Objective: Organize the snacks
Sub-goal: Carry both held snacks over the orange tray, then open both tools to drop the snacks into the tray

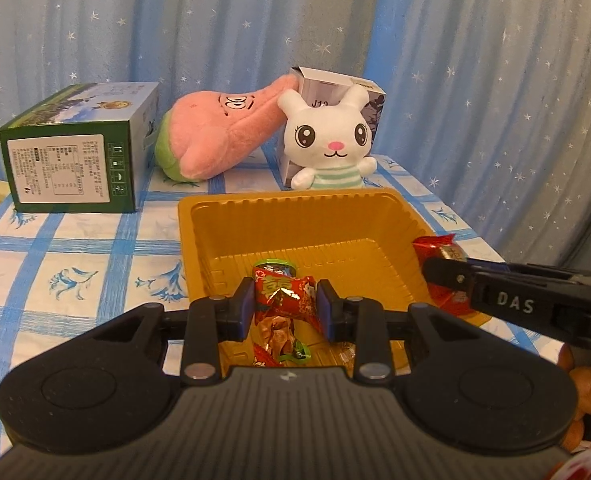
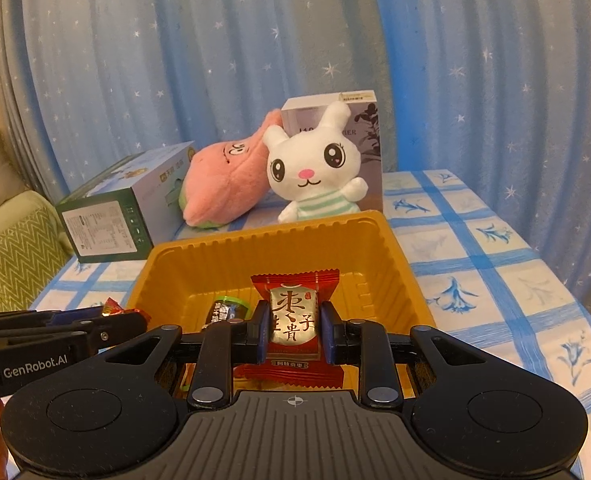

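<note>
The left gripper (image 1: 284,307) is clamped on a crumpled red candy (image 1: 285,294), held over the near part of the gold tray (image 1: 283,204). The right gripper (image 2: 291,330) pinches a flat red packet (image 2: 293,320) with a gold label, also over the tray. Inside the tray lies a small green-edged snack (image 2: 225,309), with more wrappers below the left gripper. The tray sits on a table (image 1: 75,240) with a blue checked cloth. Behind it stand a white bunny (image 1: 329,140), a pink plush (image 1: 219,136), a green box (image 1: 79,152) and a grey box (image 2: 365,136), before a blue starred curtain (image 1: 475,80).
</note>
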